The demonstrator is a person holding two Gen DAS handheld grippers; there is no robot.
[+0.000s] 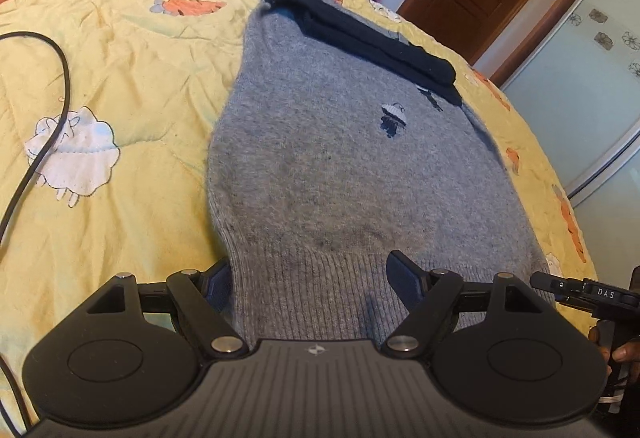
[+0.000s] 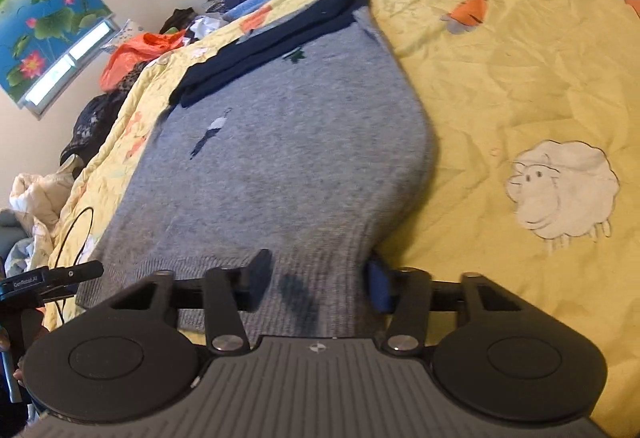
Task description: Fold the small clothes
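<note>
Straight ahead of both sets of fingers, the small grey knit sweater with a dark navy folded band at its far end (image 1: 340, 158) lies flat on the yellow quilted bedspread printed with sheep and carrots (image 1: 120, 78). Its long axis runs away from us, ribbed hem nearest, navy part farthest.

Left gripper (image 1: 316, 278) sits at the hem's left corner; right gripper (image 2: 320, 280) at the hem's right corner. Both are about equally near, each straddling the ribbed edge.

Left fingers (image 1: 404, 278) are wide apart, hem cloth lying between them, not pinched from what we see. Right fingers (image 2: 258, 278) are also spread, a bit less, with ribbed hem in the gap; one pad looks close to the cloth edge, but we can't confirm a clamp. The right wrist view is slightly blurred.

We judge the next move as closing on both hem corners and carrying the hem forward, along the long axis, toward the navy end. A black cable (image 1: 48, 110) lies on the bedspread, left of the left fingers, well apart from the sweater.
</note>
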